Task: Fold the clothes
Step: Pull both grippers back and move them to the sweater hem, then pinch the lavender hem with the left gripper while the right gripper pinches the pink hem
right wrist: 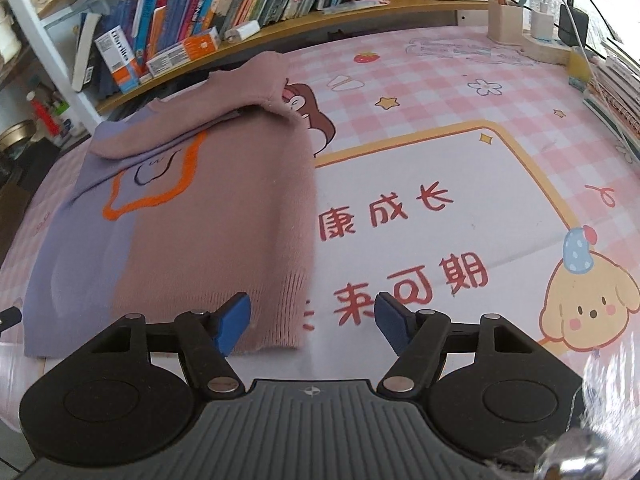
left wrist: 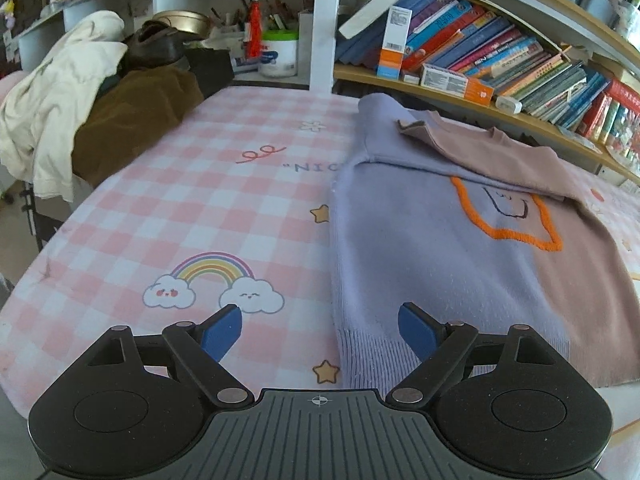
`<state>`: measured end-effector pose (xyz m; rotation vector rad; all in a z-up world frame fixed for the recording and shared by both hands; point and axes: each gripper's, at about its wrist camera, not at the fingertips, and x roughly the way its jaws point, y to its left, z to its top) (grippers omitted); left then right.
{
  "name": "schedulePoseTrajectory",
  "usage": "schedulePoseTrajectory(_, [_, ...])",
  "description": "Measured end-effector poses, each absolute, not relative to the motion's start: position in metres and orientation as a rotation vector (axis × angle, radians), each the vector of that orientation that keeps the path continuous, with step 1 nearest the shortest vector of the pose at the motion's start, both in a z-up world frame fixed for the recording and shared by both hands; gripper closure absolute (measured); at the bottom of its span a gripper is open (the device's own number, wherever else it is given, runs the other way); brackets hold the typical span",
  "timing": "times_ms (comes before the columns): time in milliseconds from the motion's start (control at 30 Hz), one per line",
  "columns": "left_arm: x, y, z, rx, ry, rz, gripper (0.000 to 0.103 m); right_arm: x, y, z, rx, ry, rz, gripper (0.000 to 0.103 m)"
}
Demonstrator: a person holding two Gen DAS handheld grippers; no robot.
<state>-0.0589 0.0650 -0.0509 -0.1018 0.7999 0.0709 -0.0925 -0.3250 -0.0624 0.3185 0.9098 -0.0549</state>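
A knitted sweater (left wrist: 432, 248), lilac on one half and dusty pink on the other, lies flat on the pink checked cloth (left wrist: 192, 184) with an orange outline on its chest. Both sleeves are folded in across the top. My left gripper (left wrist: 320, 334) stands open above the sweater's lilac hem corner, one fingertip over the cloth and the other over the ribbed hem. In the right wrist view the same sweater (right wrist: 208, 216) shows its pink side. My right gripper (right wrist: 313, 326) is open over the pink hem corner, nothing pressed between its blue pads (right wrist: 234, 322).
A heap of cream and brown clothes (left wrist: 80, 112) sits at the far left of the table. Shelves of books (left wrist: 500, 52) run along the back edge. A charger and cables (right wrist: 560, 28) stand at the far right corner, with notebooks (right wrist: 616, 100) along the right edge.
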Motion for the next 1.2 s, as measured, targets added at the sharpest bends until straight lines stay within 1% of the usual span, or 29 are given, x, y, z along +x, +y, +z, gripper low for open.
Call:
schedulePoseTrajectory(33, [-0.057, 0.065, -0.052, -0.103, 0.803, 0.066, 0.018, -0.091, -0.325, -0.063, 0.323, 0.912, -0.06, 0.038])
schedulePoseTrajectory(100, [-0.055, 0.065, -0.055, -0.105, 0.81, 0.062, 0.026, -0.089, -0.325, -0.065, 0.332, 0.921, -0.064, 0.043])
schedulePoseTrajectory(133, [-0.053, 0.066, -0.055, -0.108, 0.812, 0.064, 0.028, -0.088, -0.325, -0.066, 0.337, 0.926, -0.066, 0.045])
schedulePoseTrajectory(200, [-0.05, 0.069, -0.056, -0.115, 0.818, 0.07, 0.039, -0.086, -0.323, -0.066, 0.338, 0.929, -0.066, 0.046])
schedulePoseTrajectory(267, [-0.046, 0.074, -0.057, -0.13, 0.822, 0.08, 0.042, -0.084, -0.321, -0.065, 0.338, 0.93, -0.062, 0.049])
schedulePoseTrajectory(333, [-0.042, 0.078, -0.059, -0.157, 0.833, 0.081, 0.044, -0.082, -0.32, -0.065, 0.34, 0.931, -0.062, 0.056])
schedulePoseTrajectory(433, [-0.038, 0.078, -0.064, -0.167, 0.851, 0.074, 0.045, -0.078, -0.318, -0.065, 0.338, 0.933, -0.067, 0.059])
schedulePoseTrajectory(567, [-0.037, 0.075, -0.068, -0.139, 0.842, 0.082, 0.051, -0.073, -0.316, -0.066, 0.332, 0.935, -0.07, 0.062])
schedulePoseTrajectory(600, [-0.036, 0.074, -0.067, -0.134, 0.84, 0.088, 0.056, -0.072, -0.315, -0.066, 0.33, 0.935, -0.07, 0.064])
schedulePoseTrajectory(633, [-0.036, 0.074, -0.067, -0.129, 0.837, 0.094, 0.059, -0.071, -0.315, -0.066, 0.328, 0.935, -0.069, 0.068])
schedulePoseTrajectory(667, [-0.035, 0.074, -0.067, -0.129, 0.836, 0.093, 0.065, -0.07, -0.314, -0.066, 0.326, 0.935, -0.069, 0.07])
schedulePoseTrajectory(700, [-0.034, 0.073, -0.066, -0.132, 0.835, 0.083, 0.073, -0.069, -0.313, -0.067, 0.324, 0.935, -0.069, 0.076])
schedulePoseTrajectory(733, [-0.032, 0.073, -0.066, -0.135, 0.835, 0.074, 0.079, -0.067, -0.312, -0.067, 0.319, 0.937, -0.063, 0.083])
schedulePoseTrajectory(767, [-0.031, 0.07, -0.066, -0.136, 0.836, 0.06, 0.093, -0.066, -0.31, -0.067, 0.309, 0.938, -0.056, 0.086])
schedulePoseTrajectory(800, [-0.03, 0.068, -0.065, -0.138, 0.837, 0.046, 0.098, -0.065, -0.307, -0.067, 0.293, 0.94, -0.049, 0.089])
schedulePoseTrajectory(833, [-0.029, 0.066, -0.065, -0.138, 0.837, 0.032, 0.099, -0.063, -0.304, -0.067, 0.275, 0.942, -0.041, 0.093])
schedulePoseTrajectory(933, [-0.028, 0.06, -0.06, -0.127, 0.821, 0.015, 0.099, -0.06, -0.294, -0.064, 0.227, 0.929, -0.02, 0.094])
schedulePoseTrajectory(1033, [-0.031, 0.054, -0.046, -0.136, 0.76, -0.04, 0.099, -0.063, -0.289, -0.051, 0.252, 0.856, 0.067, 0.094])
schedulePoseTrajectory(1100, [-0.029, 0.049, -0.041, -0.137, 0.749, -0.072, 0.099, -0.063, -0.285, -0.044, 0.264, 0.818, 0.119, 0.094])
schedulePoseTrajectory(1200, [-0.023, 0.05, -0.048, -0.148, 0.788, -0.058, 0.098, -0.057, -0.285, -0.049, 0.272, 0.854, 0.098, 0.094])
